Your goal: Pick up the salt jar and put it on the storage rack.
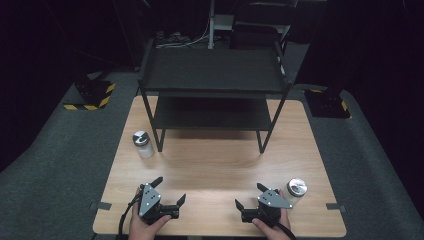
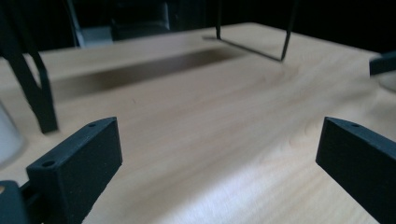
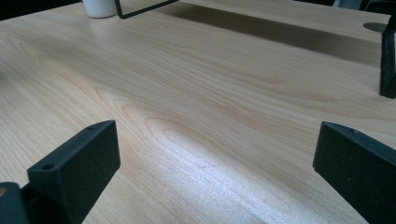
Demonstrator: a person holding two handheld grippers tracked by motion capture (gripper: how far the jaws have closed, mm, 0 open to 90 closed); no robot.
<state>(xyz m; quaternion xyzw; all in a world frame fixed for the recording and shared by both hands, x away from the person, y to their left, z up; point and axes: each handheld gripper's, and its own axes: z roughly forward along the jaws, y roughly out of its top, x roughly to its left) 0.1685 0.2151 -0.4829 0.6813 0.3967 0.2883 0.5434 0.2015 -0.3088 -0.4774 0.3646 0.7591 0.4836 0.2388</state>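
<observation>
My left gripper (image 1: 170, 190) rests low over the wooden table (image 1: 215, 160) near its front left, held by a hand, jaws wide apart and empty. My right gripper (image 1: 250, 196) sits near the front right, also open and empty. A white jar with a black-and-white lid (image 1: 142, 144) stands by the shelf's left front leg. A clear jar with a silver lid (image 1: 296, 192) stands just right of my right gripper. In the left gripper view, the gripper (image 2: 219, 154) frames bare table. In the right gripper view, the gripper (image 3: 217, 154) does the same, with the white jar (image 3: 99, 7) far off.
A black two-tier shelf (image 1: 212, 70) stands on thin legs at the back of the table. Its leg (image 2: 39, 93) rises close on the left in the left gripper view, and another leg (image 3: 387, 60) on the right in the right gripper view. Grey floor surrounds the table.
</observation>
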